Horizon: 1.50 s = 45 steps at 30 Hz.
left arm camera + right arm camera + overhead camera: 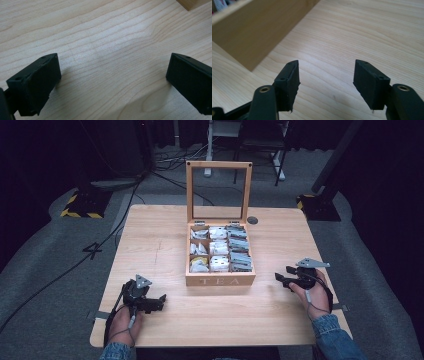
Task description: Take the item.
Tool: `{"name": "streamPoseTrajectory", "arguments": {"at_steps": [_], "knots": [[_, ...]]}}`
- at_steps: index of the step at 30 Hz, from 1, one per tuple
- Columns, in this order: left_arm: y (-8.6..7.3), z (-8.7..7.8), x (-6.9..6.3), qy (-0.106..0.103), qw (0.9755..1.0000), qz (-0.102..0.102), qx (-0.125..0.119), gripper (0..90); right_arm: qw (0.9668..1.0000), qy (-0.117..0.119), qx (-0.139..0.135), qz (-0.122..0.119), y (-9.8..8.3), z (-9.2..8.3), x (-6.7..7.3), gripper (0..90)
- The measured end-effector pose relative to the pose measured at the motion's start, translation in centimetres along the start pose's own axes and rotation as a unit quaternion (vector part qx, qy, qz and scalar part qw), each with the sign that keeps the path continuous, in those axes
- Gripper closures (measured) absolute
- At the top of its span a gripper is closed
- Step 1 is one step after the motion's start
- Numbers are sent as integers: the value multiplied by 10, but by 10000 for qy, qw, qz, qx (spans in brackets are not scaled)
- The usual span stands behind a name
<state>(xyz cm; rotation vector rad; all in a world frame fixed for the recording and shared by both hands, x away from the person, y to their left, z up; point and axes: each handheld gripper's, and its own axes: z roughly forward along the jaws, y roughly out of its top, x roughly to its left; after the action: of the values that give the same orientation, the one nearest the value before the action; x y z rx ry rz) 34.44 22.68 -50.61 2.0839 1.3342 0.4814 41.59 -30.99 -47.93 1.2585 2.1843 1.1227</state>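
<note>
A wooden tea box (220,281) marked TEA stands at the table's middle, its glass lid (218,191) upright. Its compartments hold several white and grey tea bags (219,248). My left gripper (161,300) rests low on the table, left of the box and nearer the front edge, jaws wide apart over bare wood (112,72). A corner of the box (191,3) shows in the left gripper view. My right gripper (283,274) sits to the box's right, open with nothing between its jaws (325,75), the box's side wall (259,32) close by.
The light wood table (165,235) has a round dark grommet (252,220) behind the box. Beyond the table lie a grey floor, cables, stand bases with yellow-black tape (80,212) and chair legs.
</note>
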Motion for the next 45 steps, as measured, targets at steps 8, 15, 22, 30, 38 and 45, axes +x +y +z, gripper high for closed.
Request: {"name": "streamPoseTrajectory", "arguments": {"at_steps": [8,15,22,30,38,45], "knots": [[0,0,0,1,10000,3,2,0,9990,117,-426,-55,13,-13,11,402],[0,0,0,1,10000,3,2,0,9984,191,-513,-143,22,-20,19,402],[0,0,0,1,10000,-1,5,0,9984,208,-523,-79,31,-25,22,407],[-2,-2,-2,18,10000,-67,-6,0,9971,371,-656,-127,47,-26,28,409],[-2,-2,-2,16,10000,-66,-5,0,9955,528,-765,-198,63,-25,40,413],[-2,-1,-1,2,10000,-55,1,0,9944,695,-742,-302,73,-18,56,417]]}}
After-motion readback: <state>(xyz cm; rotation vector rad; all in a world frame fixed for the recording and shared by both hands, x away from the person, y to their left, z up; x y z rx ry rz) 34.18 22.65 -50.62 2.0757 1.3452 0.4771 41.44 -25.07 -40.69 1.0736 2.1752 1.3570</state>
